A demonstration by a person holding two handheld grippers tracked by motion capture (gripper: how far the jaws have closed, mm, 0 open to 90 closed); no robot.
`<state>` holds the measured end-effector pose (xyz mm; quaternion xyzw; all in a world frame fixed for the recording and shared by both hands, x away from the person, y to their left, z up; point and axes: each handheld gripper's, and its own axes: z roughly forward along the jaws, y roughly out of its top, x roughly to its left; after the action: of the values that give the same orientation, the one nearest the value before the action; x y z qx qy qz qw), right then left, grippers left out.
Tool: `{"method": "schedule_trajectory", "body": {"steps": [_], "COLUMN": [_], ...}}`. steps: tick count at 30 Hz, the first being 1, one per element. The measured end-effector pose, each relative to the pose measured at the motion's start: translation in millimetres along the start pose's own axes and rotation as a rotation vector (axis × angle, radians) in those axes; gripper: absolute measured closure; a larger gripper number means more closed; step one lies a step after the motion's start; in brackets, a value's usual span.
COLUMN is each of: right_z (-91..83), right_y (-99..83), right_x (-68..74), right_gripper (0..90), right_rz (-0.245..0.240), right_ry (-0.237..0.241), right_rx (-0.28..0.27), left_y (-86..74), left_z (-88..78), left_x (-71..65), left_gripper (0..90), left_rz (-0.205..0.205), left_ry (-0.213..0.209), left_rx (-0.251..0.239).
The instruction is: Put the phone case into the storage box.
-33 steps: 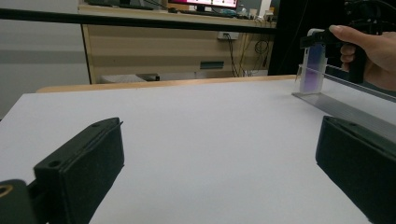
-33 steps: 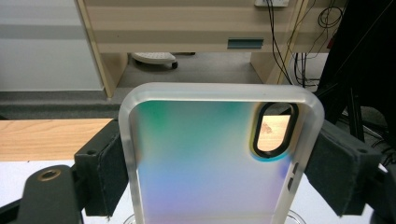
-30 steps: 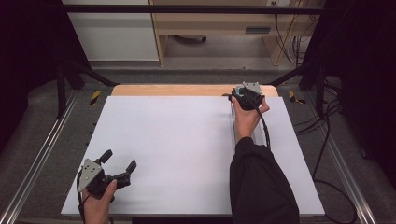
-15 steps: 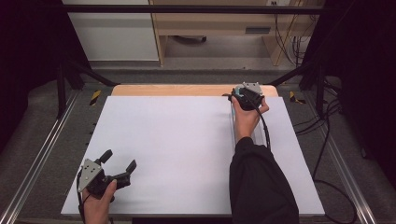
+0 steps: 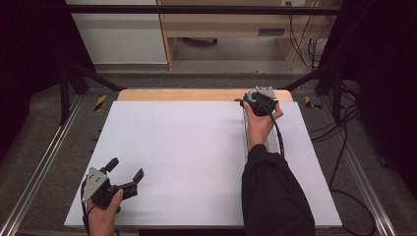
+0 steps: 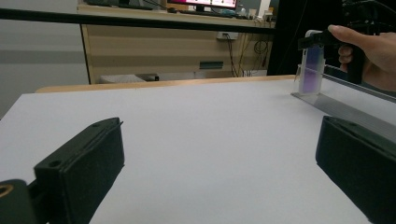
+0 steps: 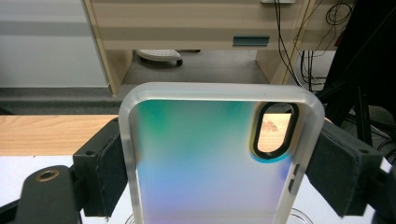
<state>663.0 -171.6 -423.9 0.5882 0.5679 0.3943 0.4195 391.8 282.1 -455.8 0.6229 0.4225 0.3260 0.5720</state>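
This looked like a lab or test room: a white-topped counter (image 5: 187,162) sat inside a metal rail frame (image 5: 44,162) hung with black curtains (image 5: 29,59), loose cables (image 5: 305,44) trailed past a wooden desk (image 5: 221,19), and monitors (image 6: 201,3) glowed behind.

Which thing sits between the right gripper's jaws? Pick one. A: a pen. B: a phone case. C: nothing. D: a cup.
B: in the right gripper view the right gripper has its two black pads pressed on the side edges of an upright, translucent phone case with a camera cutout.
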Motion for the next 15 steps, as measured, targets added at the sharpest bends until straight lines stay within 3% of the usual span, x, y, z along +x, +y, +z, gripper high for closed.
{"method": "schedule_trajectory", "body": {"steps": [15], "right_z": [1.2], "right_y": [-0.1], "right_x": [-4.4], "right_gripper": [16.4], "right_rz": [0.024], "right_ry": [0.047], "right_rx": [0.021], "left_y": [0.0], "left_z": [0.0], "left_x": [-0.1], "left_gripper": [0.8], "left_rz": [0.001], "left_ry": [-0.001], "left_rx": [0.000]}}
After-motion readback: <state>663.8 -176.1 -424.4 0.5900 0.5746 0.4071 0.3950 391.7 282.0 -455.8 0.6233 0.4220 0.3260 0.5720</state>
